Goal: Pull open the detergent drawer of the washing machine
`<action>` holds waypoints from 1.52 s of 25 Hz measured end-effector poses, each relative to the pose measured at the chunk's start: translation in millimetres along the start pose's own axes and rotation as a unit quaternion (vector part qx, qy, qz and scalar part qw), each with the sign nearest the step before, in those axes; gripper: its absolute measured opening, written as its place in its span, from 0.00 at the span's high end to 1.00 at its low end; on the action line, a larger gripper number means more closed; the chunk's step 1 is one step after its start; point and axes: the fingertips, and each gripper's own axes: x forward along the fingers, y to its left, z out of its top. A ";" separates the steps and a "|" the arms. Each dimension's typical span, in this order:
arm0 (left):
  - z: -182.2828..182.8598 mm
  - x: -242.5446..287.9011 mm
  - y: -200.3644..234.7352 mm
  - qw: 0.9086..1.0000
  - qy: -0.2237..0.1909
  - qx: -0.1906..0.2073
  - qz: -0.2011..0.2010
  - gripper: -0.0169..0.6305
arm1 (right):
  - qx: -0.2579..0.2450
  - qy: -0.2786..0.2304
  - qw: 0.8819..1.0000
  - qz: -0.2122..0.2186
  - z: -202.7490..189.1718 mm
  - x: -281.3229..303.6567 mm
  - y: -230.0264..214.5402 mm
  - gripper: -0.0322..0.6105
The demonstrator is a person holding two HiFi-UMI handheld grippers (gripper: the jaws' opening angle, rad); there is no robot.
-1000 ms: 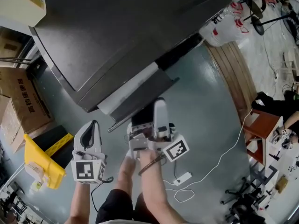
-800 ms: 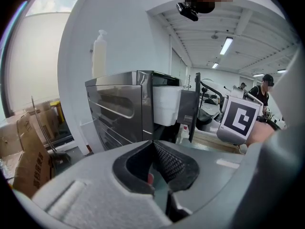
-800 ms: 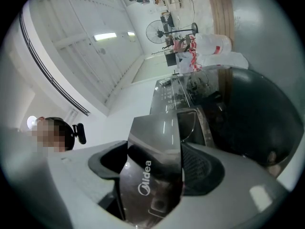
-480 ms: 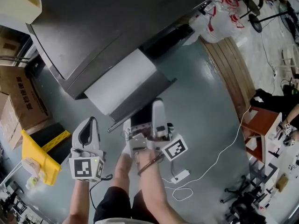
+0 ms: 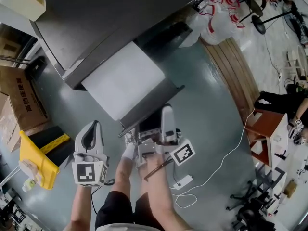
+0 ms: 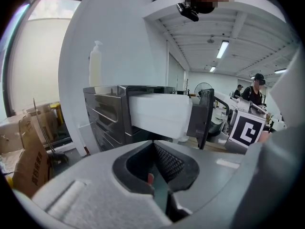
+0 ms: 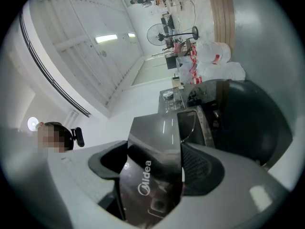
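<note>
Drawer (image 5: 124,79), white body w/ dark front panel, sticks well out of washer (image 5: 110,13). R hand-held gripper (image 5: 155,121) is clamped on that panel. L hand-held gripper (image 5: 92,131) is closed on nothing, off to the left; box (image 5: 21,100) beside washer.

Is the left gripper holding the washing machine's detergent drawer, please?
No, the left gripper is shut on nothing, and the pulled-out detergent drawer stands apart ahead of it.
</note>
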 end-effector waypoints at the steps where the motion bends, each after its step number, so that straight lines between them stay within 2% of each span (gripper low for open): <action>1: -0.4 -1.8 -2.3 1.000 -0.001 0.000 0.000 0.96 | 0.000 0.000 1.000 0.000 1.5 -3.1 1.1 0.42; 17: 1.2 -23.7 -29.2 1.000 -0.012 0.003 0.001 0.96 | 0.000 -0.008 1.000 -0.002 22.4 -43.1 10.2 0.42; 38: -6.6 -41.1 -76.1 0.999 -0.024 0.023 -0.035 0.96 | -0.005 -0.015 1.000 -0.002 47.0 -95.1 25.8 0.42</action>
